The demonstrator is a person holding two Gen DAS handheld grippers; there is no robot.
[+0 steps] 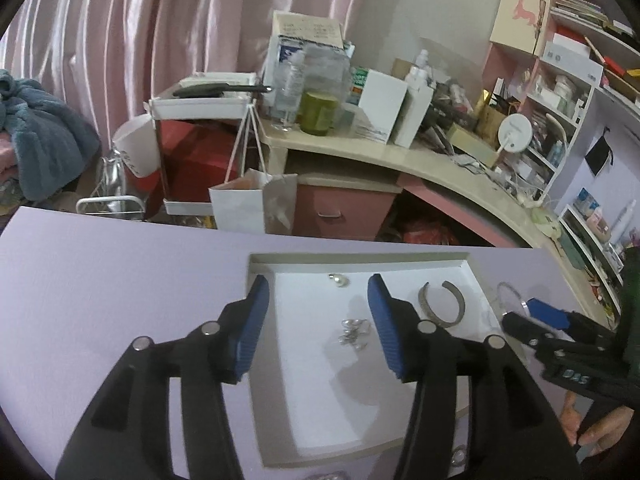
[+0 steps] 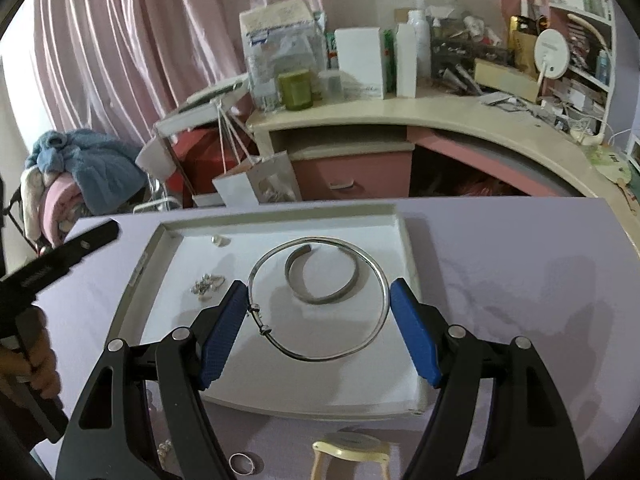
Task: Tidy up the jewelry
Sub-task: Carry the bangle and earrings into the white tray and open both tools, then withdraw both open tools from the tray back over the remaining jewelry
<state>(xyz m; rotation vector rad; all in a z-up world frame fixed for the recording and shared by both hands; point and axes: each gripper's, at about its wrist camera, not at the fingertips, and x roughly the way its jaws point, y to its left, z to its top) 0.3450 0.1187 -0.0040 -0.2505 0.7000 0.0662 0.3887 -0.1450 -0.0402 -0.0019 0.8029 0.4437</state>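
Observation:
A white tray (image 2: 408,248) lies on the lilac table. In it are a wide silver cuff bracelet (image 2: 320,276), a thin silver hoop bangle (image 2: 378,268), a cluster of small silver pieces (image 2: 206,283) and a pearl earring (image 2: 218,240). My right gripper (image 2: 316,332) is open, its blue fingers on either side of the hoop, low over the tray. My left gripper (image 1: 316,322) is open above the tray (image 1: 360,258), with the silver cluster (image 1: 354,332) between its fingers. The cuff (image 1: 442,302) and pearl (image 1: 339,280) show there too.
A ring (image 2: 242,462), a cream watch (image 2: 350,446) and small beads (image 2: 165,449) lie on the table in front of the tray. Behind the table stand a cluttered cream-and-pink desk (image 2: 420,108), a white paper bag (image 2: 260,178) and pink shelves (image 1: 560,80).

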